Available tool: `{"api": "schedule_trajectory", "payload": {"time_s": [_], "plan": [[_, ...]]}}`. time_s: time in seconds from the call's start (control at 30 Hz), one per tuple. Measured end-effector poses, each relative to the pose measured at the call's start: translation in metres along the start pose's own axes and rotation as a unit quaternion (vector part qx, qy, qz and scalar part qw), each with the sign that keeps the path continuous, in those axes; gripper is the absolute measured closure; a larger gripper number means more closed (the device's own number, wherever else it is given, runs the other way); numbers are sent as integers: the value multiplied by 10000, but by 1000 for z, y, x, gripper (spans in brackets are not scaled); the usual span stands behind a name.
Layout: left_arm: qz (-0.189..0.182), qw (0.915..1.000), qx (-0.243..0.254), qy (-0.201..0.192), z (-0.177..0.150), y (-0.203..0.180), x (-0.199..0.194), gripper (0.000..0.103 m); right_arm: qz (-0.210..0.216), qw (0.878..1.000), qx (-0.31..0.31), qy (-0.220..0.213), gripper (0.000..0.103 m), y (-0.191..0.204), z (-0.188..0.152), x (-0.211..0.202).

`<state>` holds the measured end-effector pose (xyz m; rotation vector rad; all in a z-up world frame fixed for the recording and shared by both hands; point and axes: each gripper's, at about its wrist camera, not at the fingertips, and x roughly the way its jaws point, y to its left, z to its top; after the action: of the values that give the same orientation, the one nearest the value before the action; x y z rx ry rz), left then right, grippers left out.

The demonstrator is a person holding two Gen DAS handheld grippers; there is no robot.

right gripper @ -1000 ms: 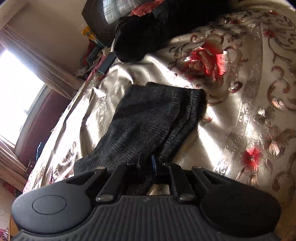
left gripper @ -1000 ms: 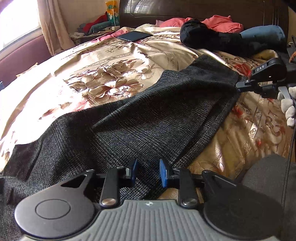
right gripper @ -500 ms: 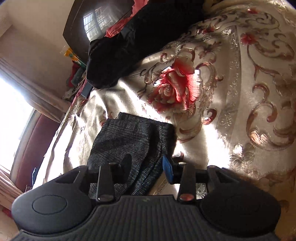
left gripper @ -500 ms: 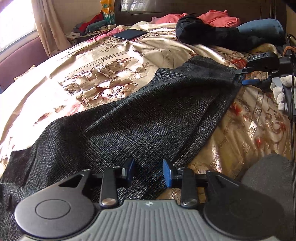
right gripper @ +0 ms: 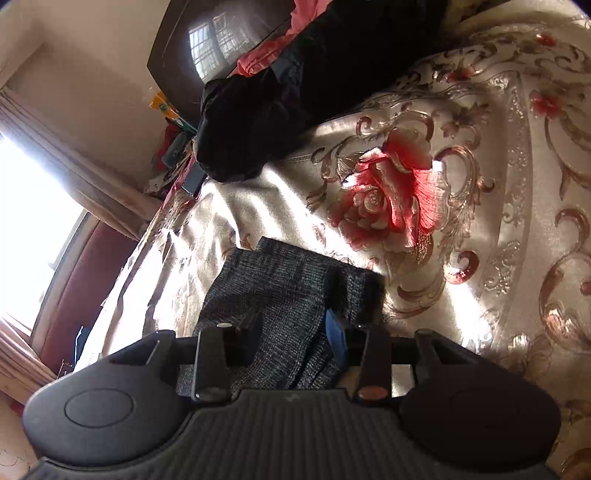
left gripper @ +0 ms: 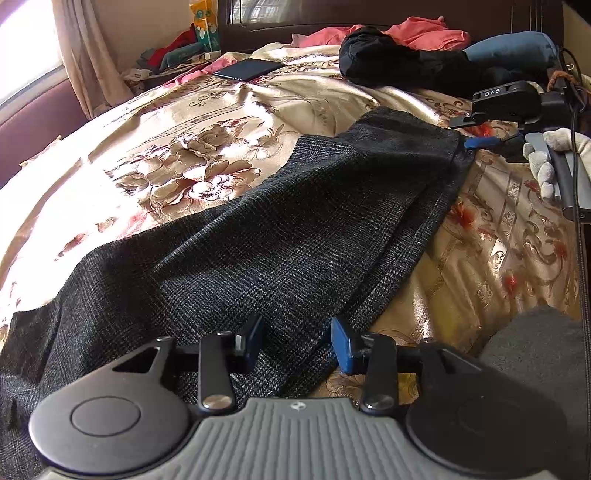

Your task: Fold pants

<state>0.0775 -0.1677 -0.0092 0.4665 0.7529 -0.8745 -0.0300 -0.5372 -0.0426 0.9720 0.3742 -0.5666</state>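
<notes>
Dark grey checked pants lie flat along the floral bed cover, legs stacked, hem end far right. My left gripper is open, its jaws standing over the near edge of the pants. My right gripper is open over the hem end of the pants. It also shows in the left wrist view, at the hem's right edge, held by a white-gloved hand.
A black garment pile and pink clothes lie near the dark headboard. A dark phone or tablet lies on the cover at the back. A window and curtain are on the left. Blue cushion far right.
My right gripper has opened and let go of the hem, which now lies on the bed. My left gripper's jaws have widened slightly. The pants lie flatter.
</notes>
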Motion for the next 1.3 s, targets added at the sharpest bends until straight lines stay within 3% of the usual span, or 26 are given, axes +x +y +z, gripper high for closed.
{"api": "schedule_trajectory", "payload": {"time_s": [0.17,0.27,0.47,0.57,0.6,0.73,0.83,0.9,1.03,1.3], "plan": [[8,10000,-42,-11,1,-1,-1,50,33,9998,185,69,65,-5,2,17],[-8,10000,-44,-13,0,-1,0,49,307,9992,209,148,63,-6,4,14],[-34,10000,6,-6,3,-3,3,48,392,9978,515,125,82,-17,0,25],[-36,10000,19,10,5,-3,5,48,388,9972,589,265,98,-14,2,33],[-36,10000,19,17,6,-3,5,48,418,9965,658,317,99,-12,4,33],[-65,10000,54,-1,10,-4,0,48,1107,9913,704,-74,99,3,20,-4],[-146,9999,65,-51,13,-7,-3,48,1336,9883,687,-274,99,4,26,-31],[-206,9997,148,-66,12,-12,-2,48,1137,9915,588,-246,99,-2,23,-33],[-152,9992,359,31,5,-21,5,47,192,9960,784,371,100,-36,8,3],[-256,9993,268,45,3,-14,-3,46,308,9990,309,40,100,-16,14,-9]]}}
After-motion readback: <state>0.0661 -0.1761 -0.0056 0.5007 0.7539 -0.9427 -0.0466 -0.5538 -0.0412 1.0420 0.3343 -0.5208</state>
